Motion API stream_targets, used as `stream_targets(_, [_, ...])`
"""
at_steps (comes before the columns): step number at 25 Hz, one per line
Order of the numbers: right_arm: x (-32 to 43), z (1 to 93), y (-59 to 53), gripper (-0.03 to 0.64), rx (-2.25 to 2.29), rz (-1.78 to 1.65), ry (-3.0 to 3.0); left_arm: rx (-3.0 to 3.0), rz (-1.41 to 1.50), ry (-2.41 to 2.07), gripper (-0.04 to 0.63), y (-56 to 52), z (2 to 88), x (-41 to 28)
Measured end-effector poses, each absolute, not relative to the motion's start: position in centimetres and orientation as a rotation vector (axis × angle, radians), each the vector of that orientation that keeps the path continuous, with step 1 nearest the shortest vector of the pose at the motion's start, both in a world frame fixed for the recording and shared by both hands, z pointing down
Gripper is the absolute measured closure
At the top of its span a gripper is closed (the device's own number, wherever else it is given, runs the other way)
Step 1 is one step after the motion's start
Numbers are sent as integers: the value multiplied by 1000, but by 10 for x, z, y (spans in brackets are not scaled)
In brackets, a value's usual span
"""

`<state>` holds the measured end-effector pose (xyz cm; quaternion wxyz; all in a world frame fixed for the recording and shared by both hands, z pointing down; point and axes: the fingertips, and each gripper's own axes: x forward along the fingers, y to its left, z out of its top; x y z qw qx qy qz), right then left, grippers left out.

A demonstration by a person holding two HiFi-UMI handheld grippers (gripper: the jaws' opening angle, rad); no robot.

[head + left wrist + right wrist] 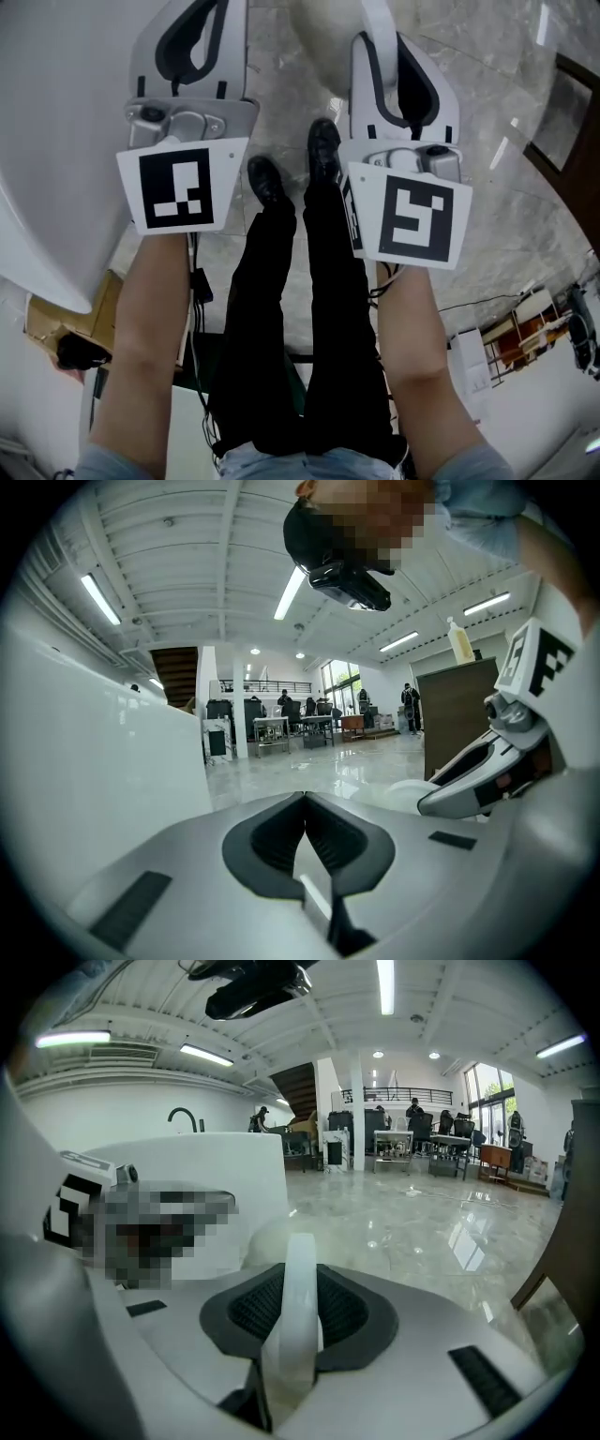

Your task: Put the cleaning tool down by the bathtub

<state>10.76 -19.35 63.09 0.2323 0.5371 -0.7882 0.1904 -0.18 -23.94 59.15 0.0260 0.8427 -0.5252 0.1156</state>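
Right gripper view: the right gripper (pixel 298 1283) has its jaws closed on the white handle of the cleaning tool (pixel 300 1326). The handle stands upright between the dark ribbed pads, with both pads pressed against it. The rounded white head of the tool lies beyond the jaw tips, just beside the outer wall of the bathtub (pixel 220 1176). A dark curved tap (pixel 183 1117) rises above the bathtub rim. The tool is held above the polished marble floor (pixel 422 1232); whether its head touches the floor cannot be determined.

Left gripper view: the left gripper (pixel 305 803) has its jaws brought together at the tips, with nothing between the pads. The bathtub wall fills the left side of this view.

Head view: both grippers are held side by side in front of the person, whose black shoes (pixel 267 178) stand on the floor. The bathtub runs along the left edge.
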Motion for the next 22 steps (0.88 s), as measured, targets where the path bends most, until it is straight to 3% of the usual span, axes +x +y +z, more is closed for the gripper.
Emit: stream_targets(22, [105,730,-209,512,1433,515,-2158,2573,422,-1587,580,-255,694,-9])
